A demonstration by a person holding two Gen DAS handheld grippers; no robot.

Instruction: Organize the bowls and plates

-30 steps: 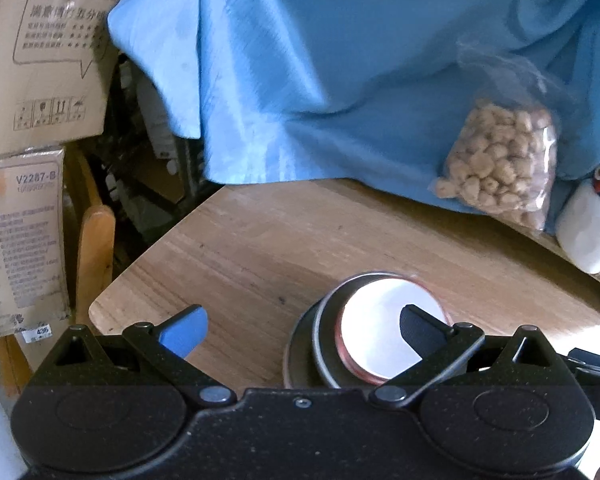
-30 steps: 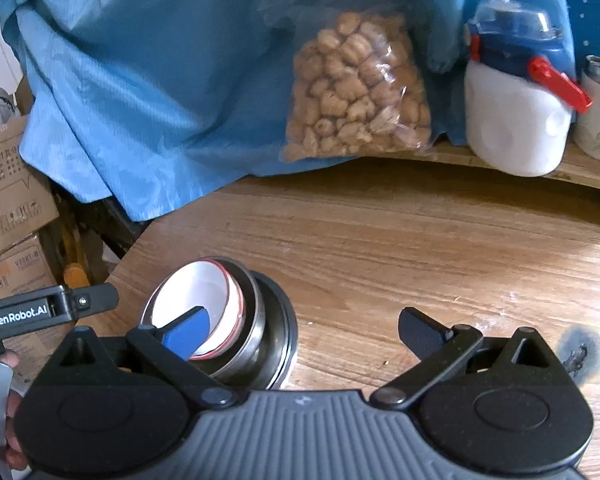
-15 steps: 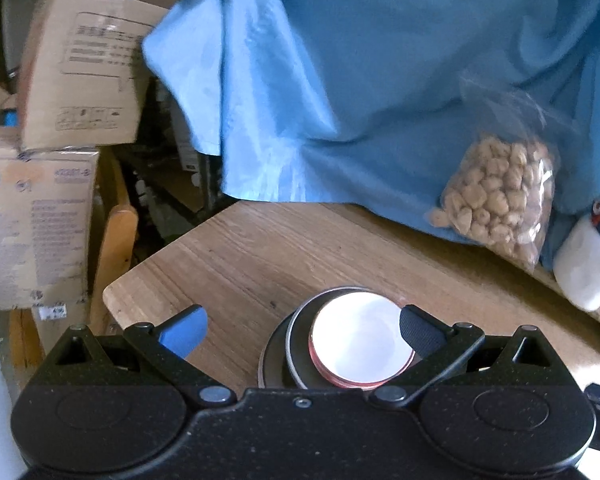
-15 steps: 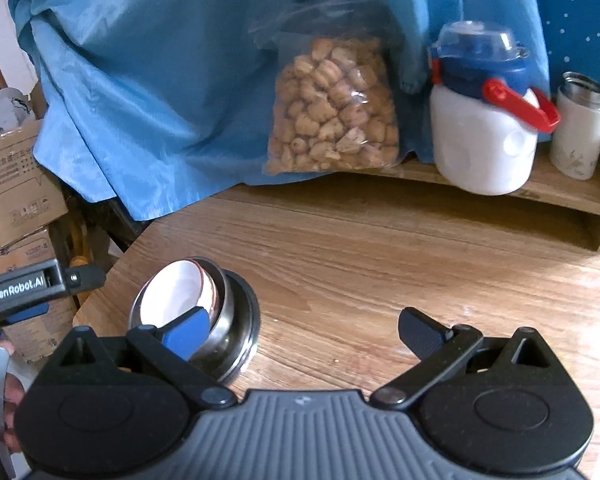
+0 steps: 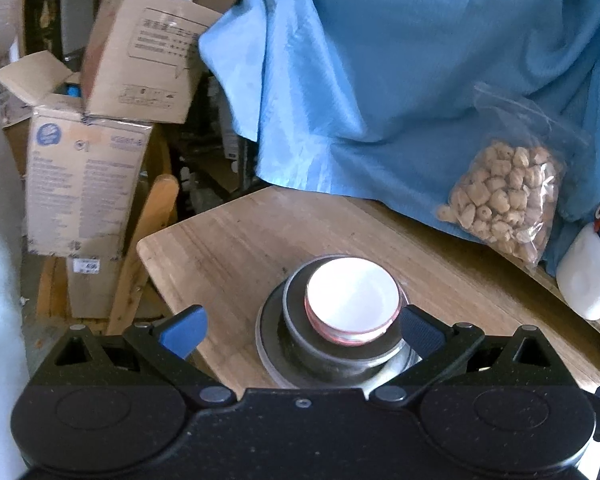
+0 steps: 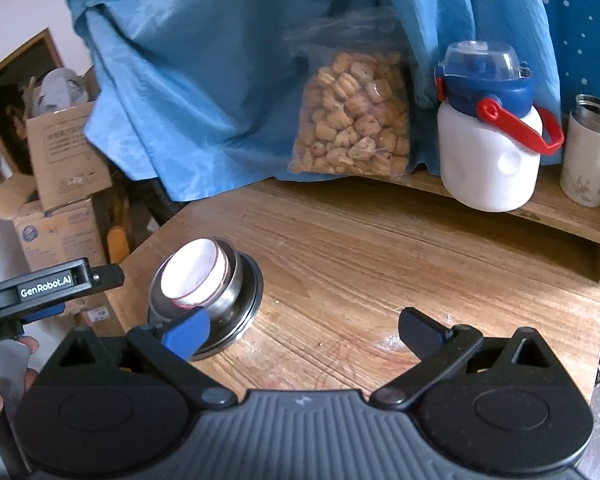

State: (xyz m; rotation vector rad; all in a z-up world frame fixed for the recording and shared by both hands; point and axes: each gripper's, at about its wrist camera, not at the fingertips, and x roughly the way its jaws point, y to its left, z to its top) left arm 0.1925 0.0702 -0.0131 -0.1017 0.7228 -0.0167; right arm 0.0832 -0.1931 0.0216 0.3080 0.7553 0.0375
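Note:
A white bowl with a red rim (image 5: 352, 298) (image 6: 194, 272) is nested in a steel bowl (image 5: 340, 354) (image 6: 230, 294), which stands on a steel plate (image 5: 270, 344) (image 6: 250, 300) near the left corner of the wooden table (image 5: 228, 248) (image 6: 380, 264). My left gripper (image 5: 300, 326) is open, held back above the near side of the stack with nothing between its fingers. The right gripper (image 6: 304, 330) is open too, hovering over bare table to the right of the stack; its blue left fingertip (image 6: 186, 330) overlaps the plate's edge in view.
A bag of beige snacks (image 6: 350, 116) (image 5: 504, 200), a white jug with a blue lid (image 6: 488, 136) and a white flask (image 6: 588, 152) stand on a raised shelf at the back. Blue cloth (image 5: 380, 60) hangs behind. Cardboard boxes (image 5: 84, 176) lie past the table's left edge.
Both grippers have pulled back and up from the stack, so more of the table shows. The stack has stayed in place.

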